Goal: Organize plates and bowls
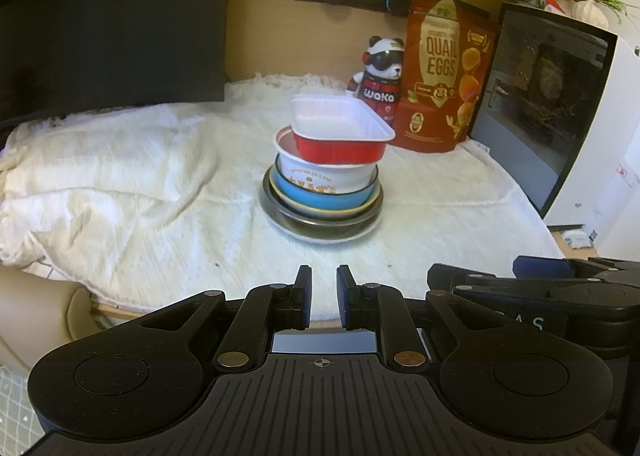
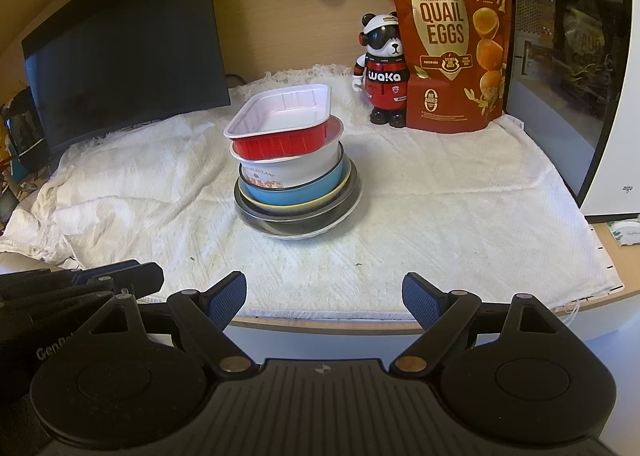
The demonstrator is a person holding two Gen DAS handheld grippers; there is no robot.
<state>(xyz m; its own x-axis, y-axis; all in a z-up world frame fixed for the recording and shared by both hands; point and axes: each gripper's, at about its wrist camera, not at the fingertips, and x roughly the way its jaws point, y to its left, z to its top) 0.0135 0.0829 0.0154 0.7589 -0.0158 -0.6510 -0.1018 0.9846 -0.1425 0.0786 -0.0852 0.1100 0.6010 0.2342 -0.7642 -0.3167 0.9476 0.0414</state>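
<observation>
**A:** What is the left wrist camera giving you?

**B:** I am looking at the stack of dishes [image 1: 322, 171] sitting on the white cloth [image 1: 160, 183]. A red rectangular tray [image 1: 340, 127] with a white inside is lying on top, tilted and overhanging a white printed bowl [image 1: 324, 177]. That bowl is nesting in a blue bowl [image 1: 316, 197], then a yellow-rimmed plate [image 1: 362, 209], a dark metal plate [image 1: 320, 225] and a white plate [image 1: 320, 238] at the bottom. My left gripper [image 1: 323, 294] is hovering in front of the stack, well apart from it, jaws nearly pressed together with only a narrow slit between them and nothing in it. Behind the stack a panda figure [image 1: 380, 75] is standing, touching a quail eggs bag [image 1: 444, 75].

**A:** And the right wrist camera?

**B:** I am seeing the same stack of dishes [image 2: 294, 171] from a little further right. The red rectangular tray [image 2: 280, 123] is leaning on the rim of the white printed bowl [image 2: 296, 167], sticking out to the stack's left. My right gripper [image 2: 324, 298] is hanging over the table edge [image 2: 320, 323], in front of the stack and apart from it, jaws spread wide and empty. To the stack's left and behind it a dark monitor [image 2: 120, 63] is standing. Part of the left gripper [image 2: 80, 284] is showing at the lower left.
</observation>
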